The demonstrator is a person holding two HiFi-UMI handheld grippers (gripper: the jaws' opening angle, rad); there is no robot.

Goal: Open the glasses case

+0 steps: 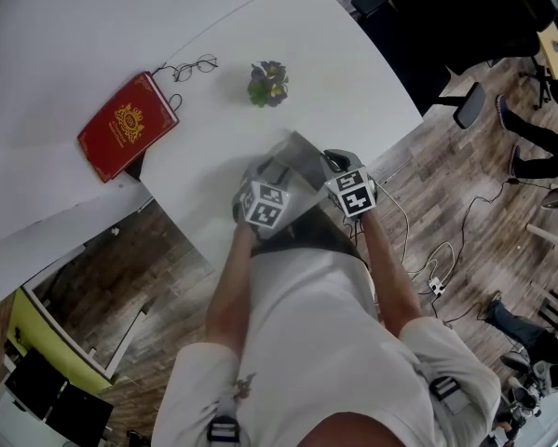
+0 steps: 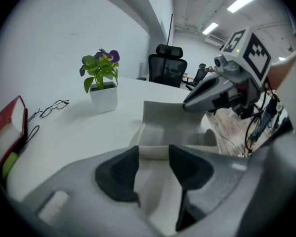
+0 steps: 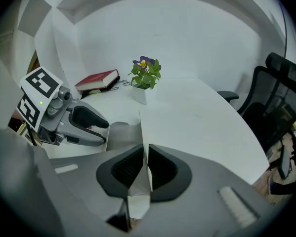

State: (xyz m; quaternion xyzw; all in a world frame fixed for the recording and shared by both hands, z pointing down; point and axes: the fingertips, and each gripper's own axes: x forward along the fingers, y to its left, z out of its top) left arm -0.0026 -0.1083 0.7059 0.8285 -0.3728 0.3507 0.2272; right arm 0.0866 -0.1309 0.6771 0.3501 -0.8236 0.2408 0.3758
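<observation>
A pale grey glasses case (image 1: 295,156) lies near the front edge of the white table (image 1: 195,26), between my two grippers. In the left gripper view the case's tray (image 2: 155,149) sits between the dark pads (image 2: 117,174), and my left gripper (image 2: 152,174) is shut on it. The lid (image 2: 175,115) stands up behind the tray. My right gripper (image 3: 145,169) is shut on the thin lid flap (image 3: 142,127), seen edge-on. From the head view the left gripper (image 1: 260,180) and right gripper (image 1: 333,164) flank the case closely.
A red book (image 1: 127,126) lies at the table's left, with a pair of spectacles (image 1: 197,65) beside it. A small potted plant (image 1: 268,83) stands beyond the case. Black office chairs (image 1: 469,105) and cables are on the wooden floor to the right.
</observation>
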